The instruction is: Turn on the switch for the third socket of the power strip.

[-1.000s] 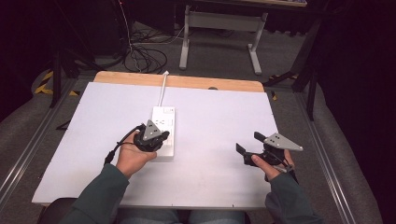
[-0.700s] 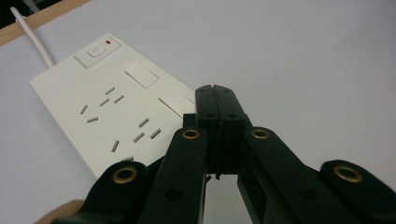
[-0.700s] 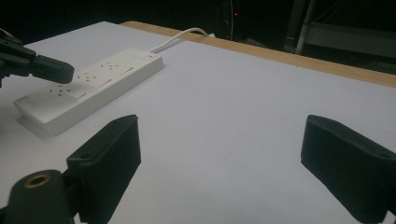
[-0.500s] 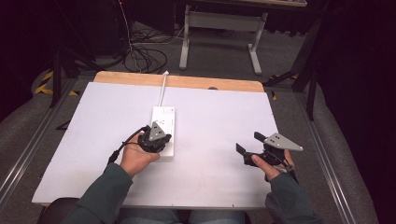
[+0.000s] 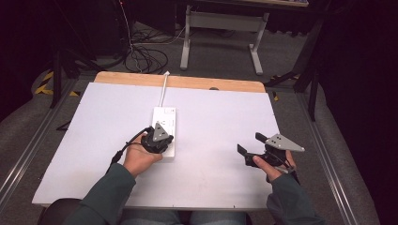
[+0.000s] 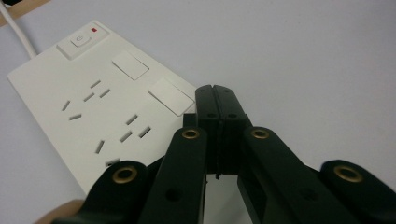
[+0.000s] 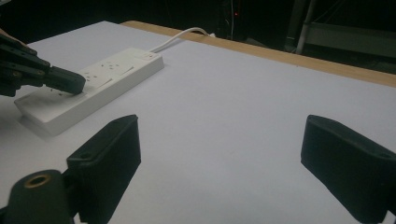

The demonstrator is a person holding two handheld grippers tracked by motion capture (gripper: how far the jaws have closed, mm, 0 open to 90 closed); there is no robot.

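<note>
- The white power strip (image 5: 164, 129) lies flat near the middle of the white surface (image 5: 94, 122), its cord (image 5: 164, 89) running to the far wooden edge.
- The left gripper (image 6: 215, 100) has its fingers pressed together with nothing between them, their tips over the strip's near end, beside two covered sockets.
- The right gripper (image 5: 248, 145) rests well apart on the right, its fingers spread wide above bare surface.

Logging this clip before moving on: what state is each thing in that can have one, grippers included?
Left gripper: shut, nothing between the jaws, tips over the power strip.
Right gripper: open, empty, above bare table.
Power strip: flat on the table, sockets empty, red indicator by its switch.
White cord: attached, trailing off the far edge.
</note>
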